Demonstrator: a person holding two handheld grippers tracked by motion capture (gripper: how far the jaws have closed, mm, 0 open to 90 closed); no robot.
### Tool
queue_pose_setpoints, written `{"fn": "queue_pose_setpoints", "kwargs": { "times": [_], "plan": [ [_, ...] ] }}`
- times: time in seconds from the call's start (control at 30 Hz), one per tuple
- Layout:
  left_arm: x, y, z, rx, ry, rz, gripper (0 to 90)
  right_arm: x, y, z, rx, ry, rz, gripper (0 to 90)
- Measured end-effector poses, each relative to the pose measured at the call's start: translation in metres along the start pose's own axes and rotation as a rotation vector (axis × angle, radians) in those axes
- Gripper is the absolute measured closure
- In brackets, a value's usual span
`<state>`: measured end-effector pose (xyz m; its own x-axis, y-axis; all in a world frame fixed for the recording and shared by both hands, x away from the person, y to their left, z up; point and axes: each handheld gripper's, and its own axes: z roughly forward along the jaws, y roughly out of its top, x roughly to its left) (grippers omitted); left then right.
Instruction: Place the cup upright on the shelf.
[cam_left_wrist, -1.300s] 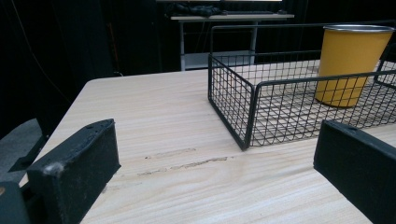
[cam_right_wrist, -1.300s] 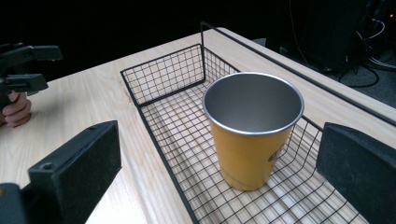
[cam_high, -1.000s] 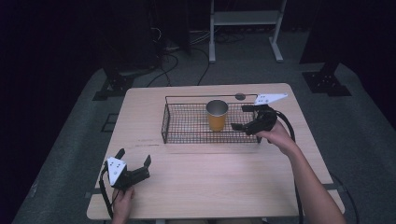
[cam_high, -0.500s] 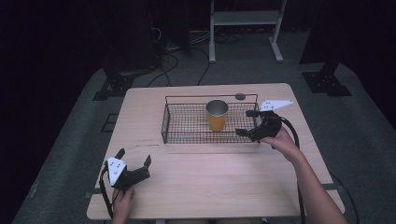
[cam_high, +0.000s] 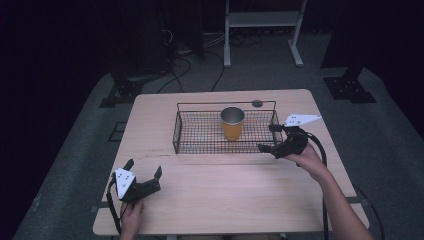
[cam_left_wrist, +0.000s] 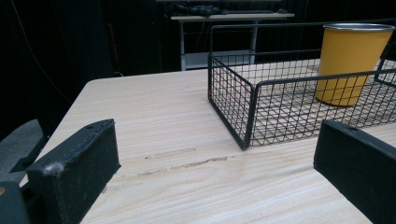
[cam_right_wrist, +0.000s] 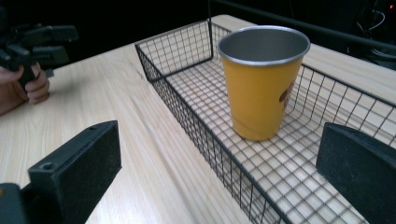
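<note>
A yellow metal cup (cam_high: 232, 123) stands upright in the right half of a black wire basket (cam_high: 200, 132) at the back middle of the wooden table (cam_high: 225, 195). My right gripper (cam_high: 266, 137) is open at the basket's right front corner, pointing left at the cup, with nothing between its jaws. In the right gripper view the cup (cam_right_wrist: 261, 79) stands a little ahead of the open gripper (cam_right_wrist: 215, 177), inside the basket (cam_right_wrist: 187, 112). My left gripper (cam_high: 144, 167) rests open near the table's front left. Its view shows the basket (cam_left_wrist: 247, 112) and cup (cam_left_wrist: 352, 65) farther off.
A small dark round disc (cam_high: 257, 103) lies on the table behind the basket. Bare wood stretches between the basket and the front edge. Beyond the table stand a white frame (cam_high: 260, 20) and dark stands, with cables on the floor. The other hand's gripper (cam_right_wrist: 37, 44) appears far off.
My right gripper has drawn back slightly to the right and toward the front, away from the cup, still open. The left gripper and the cup have stayed put.
</note>
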<state>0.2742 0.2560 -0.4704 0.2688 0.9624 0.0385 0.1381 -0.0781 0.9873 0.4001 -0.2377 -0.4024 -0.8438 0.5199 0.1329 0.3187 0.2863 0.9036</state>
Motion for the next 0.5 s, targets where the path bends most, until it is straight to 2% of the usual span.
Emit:
{"fn": "queue_pose_setpoints", "kwargs": {
  "times": [0.5],
  "plan": [
    [0.0, 0.0, 0.0, 0.0, 0.002, 0.002, 0.0, 0.005, -0.017, -0.015, -0.023, -0.006, 0.014, 0.0]
  ]
}}
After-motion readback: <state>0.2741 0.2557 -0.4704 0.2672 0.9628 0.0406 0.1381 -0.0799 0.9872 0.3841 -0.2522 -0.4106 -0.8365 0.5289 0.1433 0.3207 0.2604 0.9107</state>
